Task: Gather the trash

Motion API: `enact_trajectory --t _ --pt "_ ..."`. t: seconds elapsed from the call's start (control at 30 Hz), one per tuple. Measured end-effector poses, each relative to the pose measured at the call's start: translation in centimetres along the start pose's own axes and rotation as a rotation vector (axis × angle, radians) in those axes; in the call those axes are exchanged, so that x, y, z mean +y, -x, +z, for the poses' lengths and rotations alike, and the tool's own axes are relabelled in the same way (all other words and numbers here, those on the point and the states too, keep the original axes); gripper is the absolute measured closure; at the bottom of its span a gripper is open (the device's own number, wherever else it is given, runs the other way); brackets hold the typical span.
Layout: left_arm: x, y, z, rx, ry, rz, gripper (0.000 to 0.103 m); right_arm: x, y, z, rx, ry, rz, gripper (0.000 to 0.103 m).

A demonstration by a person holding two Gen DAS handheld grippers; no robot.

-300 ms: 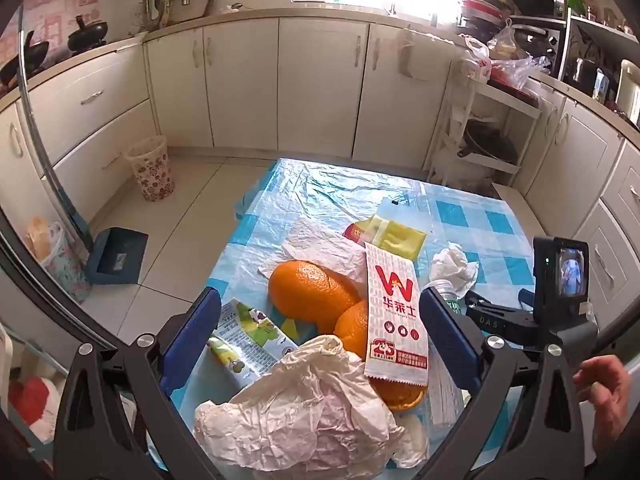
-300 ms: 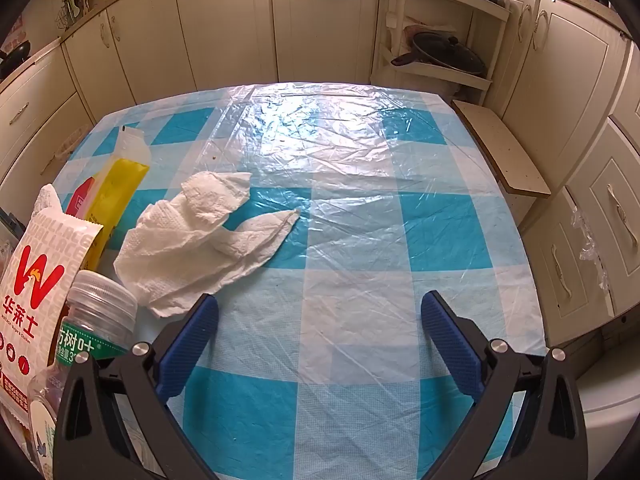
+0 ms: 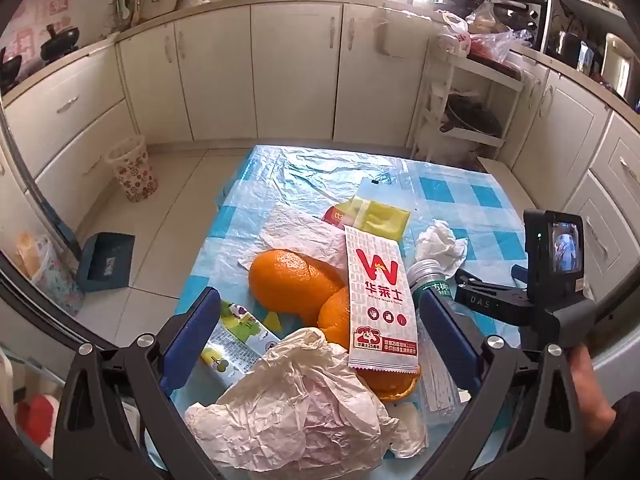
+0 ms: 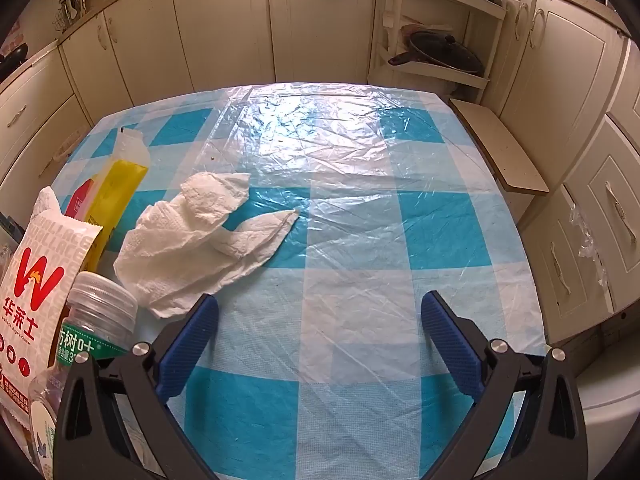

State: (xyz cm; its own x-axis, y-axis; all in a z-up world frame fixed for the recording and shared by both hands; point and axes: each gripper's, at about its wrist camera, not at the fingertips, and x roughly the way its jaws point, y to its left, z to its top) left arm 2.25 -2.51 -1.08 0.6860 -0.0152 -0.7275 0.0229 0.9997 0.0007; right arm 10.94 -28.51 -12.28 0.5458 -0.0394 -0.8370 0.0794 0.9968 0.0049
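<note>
Trash lies heaped on the blue-checked table (image 3: 280, 184): a crumpled paper wrapper (image 3: 296, 408), orange peel (image 3: 292, 280), a white sachet with a red W (image 3: 380, 300), a small carton (image 3: 236, 340), a clear bottle (image 3: 434, 288), a yellow packet (image 3: 380, 216) and a white tissue (image 3: 440, 244). My left gripper (image 3: 320, 332) hangs open above the pile, holding nothing. My right gripper (image 4: 320, 332) is open over bare cloth, with the tissue (image 4: 200, 240) just left of its left finger; the bottle (image 4: 96, 320) and sachet (image 4: 28, 292) sit at far left.
A patterned waste basket (image 3: 132, 172) stands on the floor by the left cabinets, with a blue dustpan (image 3: 106, 260) nearer. The right gripper's body and camera (image 3: 556, 256) show at right, held by a hand (image 3: 592, 384). A wooden bench (image 4: 500, 148) and shelf rack (image 4: 436, 40) flank the table.
</note>
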Motion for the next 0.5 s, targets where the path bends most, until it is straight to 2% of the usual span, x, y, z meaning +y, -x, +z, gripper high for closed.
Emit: enact_trajectory --t 0.1,0.13,0.2,0.27,0.37,0.43,0.5 --pt "-0.9 0.2 -0.2 -0.003 -0.043 0.037 0.007 -1.3 0.6 0.4 0.066 -0.011 0.031 0.006" --pt "-0.3 0.6 -0.4 -0.005 -0.035 0.027 0.007 -2.0 1.4 0.5 0.045 -0.048 0.033 0.006" --pt "0.4 1.3 -0.6 -0.014 -0.023 0.019 0.007 -3.0 4.9 0.4 -0.087 -0.068 0.010 0.006" --pt "0.6 2.0 -0.7 -0.033 -0.014 0.026 0.007 -3.1 9.3 0.4 -0.207 -0.022 -0.035 0.007" --pt "0.7 3.3 -1.0 -0.055 -0.001 0.034 0.007 -3.4 15.4 -1.4 -0.365 -0.005 -0.010 0.006" --pt "0.8 4.0 -1.1 -0.064 0.008 0.035 0.007 -3.4 18.3 -3.0 -0.438 -0.017 0.016 0.006" --pt "0.6 4.7 -1.3 -0.075 0.011 0.039 0.008 -3.3 20.1 -5.0 -0.475 -0.013 0.041 0.006"
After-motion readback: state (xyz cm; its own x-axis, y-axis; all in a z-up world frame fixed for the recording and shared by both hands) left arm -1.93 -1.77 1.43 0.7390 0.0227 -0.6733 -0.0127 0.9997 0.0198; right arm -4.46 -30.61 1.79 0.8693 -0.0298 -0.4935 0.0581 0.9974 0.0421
